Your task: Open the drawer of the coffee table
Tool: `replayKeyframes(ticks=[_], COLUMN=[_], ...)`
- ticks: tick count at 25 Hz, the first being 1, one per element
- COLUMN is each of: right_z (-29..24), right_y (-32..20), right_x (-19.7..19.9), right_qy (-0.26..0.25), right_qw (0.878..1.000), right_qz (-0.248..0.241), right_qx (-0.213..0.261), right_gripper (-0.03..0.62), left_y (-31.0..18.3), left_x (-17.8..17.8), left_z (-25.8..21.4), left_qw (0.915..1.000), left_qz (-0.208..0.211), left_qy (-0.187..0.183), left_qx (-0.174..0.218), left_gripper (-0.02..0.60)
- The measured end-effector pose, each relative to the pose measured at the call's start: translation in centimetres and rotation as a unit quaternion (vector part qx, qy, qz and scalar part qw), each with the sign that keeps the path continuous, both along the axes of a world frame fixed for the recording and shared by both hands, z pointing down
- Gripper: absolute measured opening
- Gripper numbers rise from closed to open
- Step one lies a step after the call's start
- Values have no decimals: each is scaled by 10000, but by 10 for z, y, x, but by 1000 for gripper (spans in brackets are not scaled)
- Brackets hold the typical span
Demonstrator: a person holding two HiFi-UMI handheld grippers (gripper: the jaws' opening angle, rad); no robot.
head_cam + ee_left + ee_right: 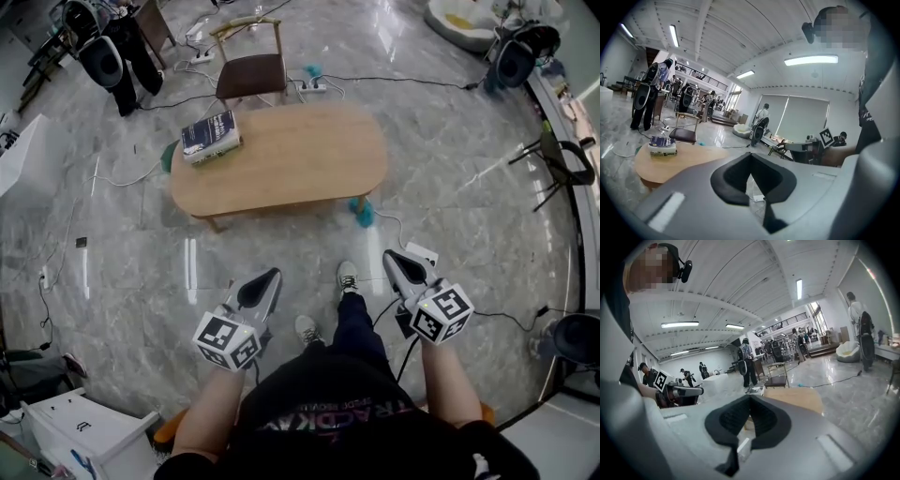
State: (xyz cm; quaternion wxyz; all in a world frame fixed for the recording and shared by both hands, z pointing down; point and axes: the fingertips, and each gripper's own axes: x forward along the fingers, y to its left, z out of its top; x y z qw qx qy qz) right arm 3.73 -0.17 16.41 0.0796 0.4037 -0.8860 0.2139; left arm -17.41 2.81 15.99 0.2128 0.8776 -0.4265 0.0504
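Both your left tool (273,275) and right tool (390,254) are closed on nothing, aimed forward because the tabletop (300,155) lies well ahead, its drawer unseen.

Bare floor (281,258) — coffee table (291,155) ahead

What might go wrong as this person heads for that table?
The floor cable in front of the table could trip them. The left gripper and right gripper both have shut jaws, so they can grip nothing until opened. A hard tug might shift the table and slide the book.
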Motion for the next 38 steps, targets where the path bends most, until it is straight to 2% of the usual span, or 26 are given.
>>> replayKeyframes(ticks=[4, 10, 14, 24, 34, 38], right_z=[18, 41, 63, 157, 234, 279], right_y=[-29, -77, -106, -171, -223, -237], right_x=[9, 21, 31, 64, 61, 57], right_qy=[36, 254, 345, 361, 418, 448], right_qw=[10000, 9993, 9991, 9989, 9959, 9932], right_qz=[-38, -117, -175, -215, -603, -790], right_qx=[8, 238, 184, -229, -537, -733], right_gripper=[2, 2, 2, 2, 2, 2], left_y=[-25, -68, -94, -141, -179, -197], left_x=[3, 14, 22, 39, 46, 45], left_z=[12, 35, 56, 151, 228, 263], left_qw=[9999, 9990, 9985, 9947, 9890, 9875], left_qz=[-107, -189, -221, -332, -514, -624], left_qy=[-119, -364, -481, -849, -987, -1018], left_qx=[-15, 175, 117, -477, -971, -1026], left_gripper=[6, 6, 6, 6, 6, 6])
